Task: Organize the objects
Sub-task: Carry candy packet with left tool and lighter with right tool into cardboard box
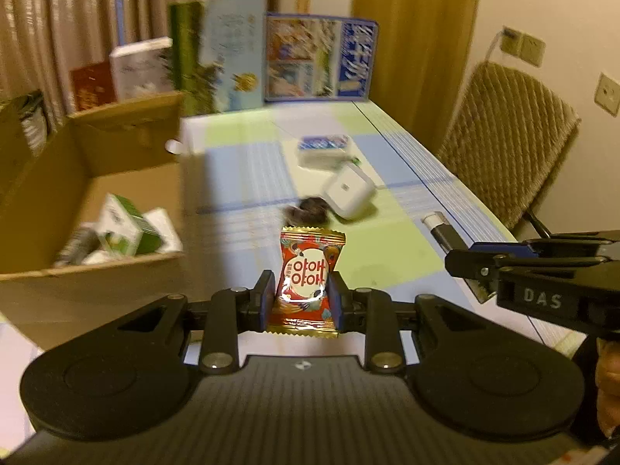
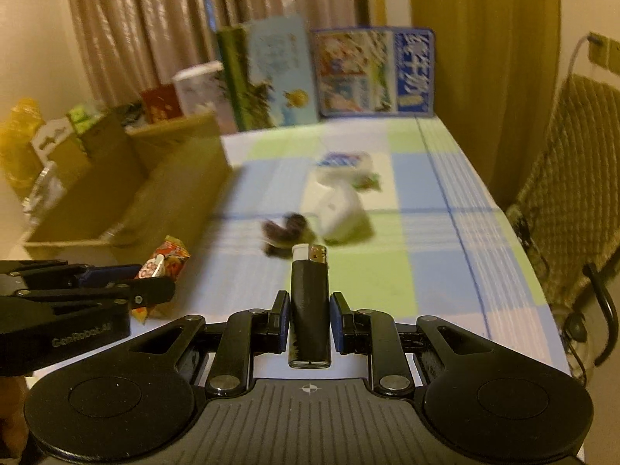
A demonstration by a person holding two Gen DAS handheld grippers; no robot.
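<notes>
From the left wrist, our left gripper [image 1: 301, 297] has its jaws pinched on a red candy packet [image 1: 307, 279], held up above the checked tablecloth [image 1: 391, 255]. The cardboard box [image 1: 128, 143] to the left already holds a few cartons. A white cube [image 1: 348, 190], a dark clump [image 1: 310, 209] and a blue-topped pack [image 1: 323, 147] remain out.

From the right wrist, our right gripper [image 2: 309, 325] clamps a black lighter [image 2: 310, 302]. We judge the sorting about halfway.
</notes>
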